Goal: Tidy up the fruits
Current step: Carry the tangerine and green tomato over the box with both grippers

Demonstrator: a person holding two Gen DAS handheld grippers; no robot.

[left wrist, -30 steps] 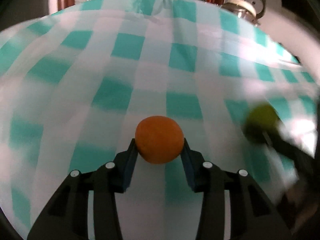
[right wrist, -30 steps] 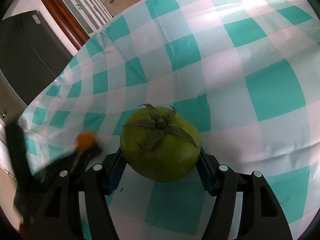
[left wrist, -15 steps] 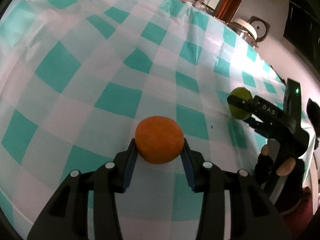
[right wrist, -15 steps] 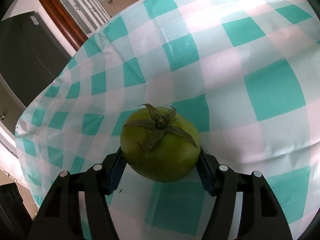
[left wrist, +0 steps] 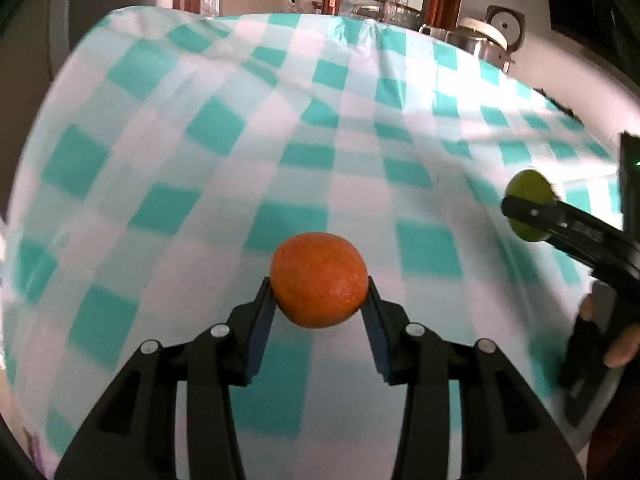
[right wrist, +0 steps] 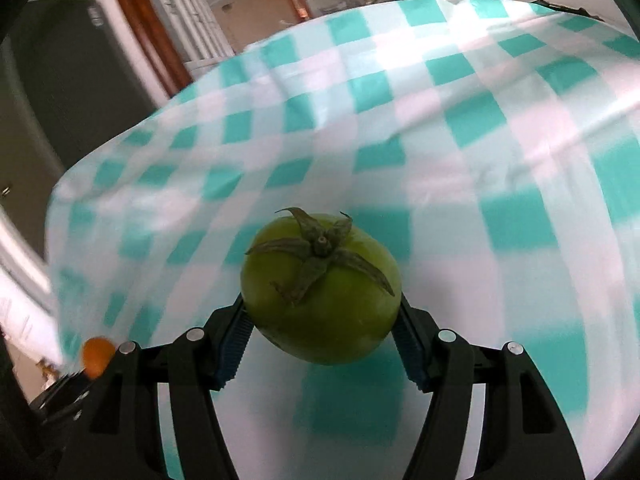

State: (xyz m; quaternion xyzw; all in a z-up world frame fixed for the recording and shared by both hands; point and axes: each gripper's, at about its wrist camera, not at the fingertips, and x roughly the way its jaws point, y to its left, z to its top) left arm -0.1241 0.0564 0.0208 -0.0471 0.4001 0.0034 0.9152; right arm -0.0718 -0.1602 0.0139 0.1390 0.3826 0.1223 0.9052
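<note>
My left gripper (left wrist: 319, 300) has its jaws clamped on a round, dimpled orange (left wrist: 319, 280); my right gripper (right wrist: 322, 320) pinches a smooth green tomato (right wrist: 320, 288) with a dry calyx. Both hang above the checked, crinkly, probably plastic tablecloth (left wrist: 240, 160) covering the table.

Orange (left wrist: 319, 280) above tablecloth (left wrist: 224, 168), tomato (left wrist: 530, 204) to its right, kettle (left wrist: 486, 38) perhaps behind table

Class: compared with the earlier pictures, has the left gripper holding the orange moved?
Yes. The left gripper, shut on the orange, has drawn back: the tablecloth's far edge now shows.
</note>
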